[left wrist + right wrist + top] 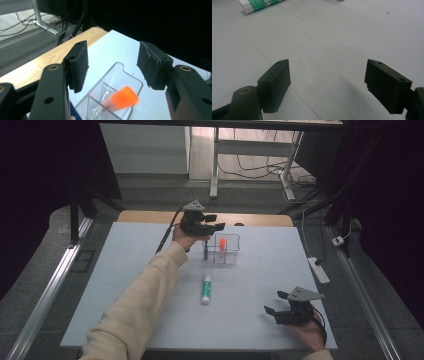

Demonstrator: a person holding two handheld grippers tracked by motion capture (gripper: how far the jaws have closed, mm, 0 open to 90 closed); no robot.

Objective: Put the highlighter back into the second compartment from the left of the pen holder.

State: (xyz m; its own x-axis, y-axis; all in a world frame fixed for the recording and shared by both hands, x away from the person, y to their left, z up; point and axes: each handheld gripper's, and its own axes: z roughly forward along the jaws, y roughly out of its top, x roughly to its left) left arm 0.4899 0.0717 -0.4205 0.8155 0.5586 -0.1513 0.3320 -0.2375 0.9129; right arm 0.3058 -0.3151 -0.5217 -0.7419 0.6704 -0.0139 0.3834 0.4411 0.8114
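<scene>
The white worktop [125,270] is carrying everything. The clear box [227,251] is sitting just below the left tongs [216,221], which are hovering with jaws standing wide and nothing between them. An orange-capped marker [123,97] is standing tilted inside the box. A glue stick [206,288] is lying between both tongs. The right tongs [275,304] are resting wide open, gripping nothing.

From my feed I see a grey floor [250,195], 1 white desk frame [216,165], loose cables [260,167] and dark curtains [45,180].
</scene>
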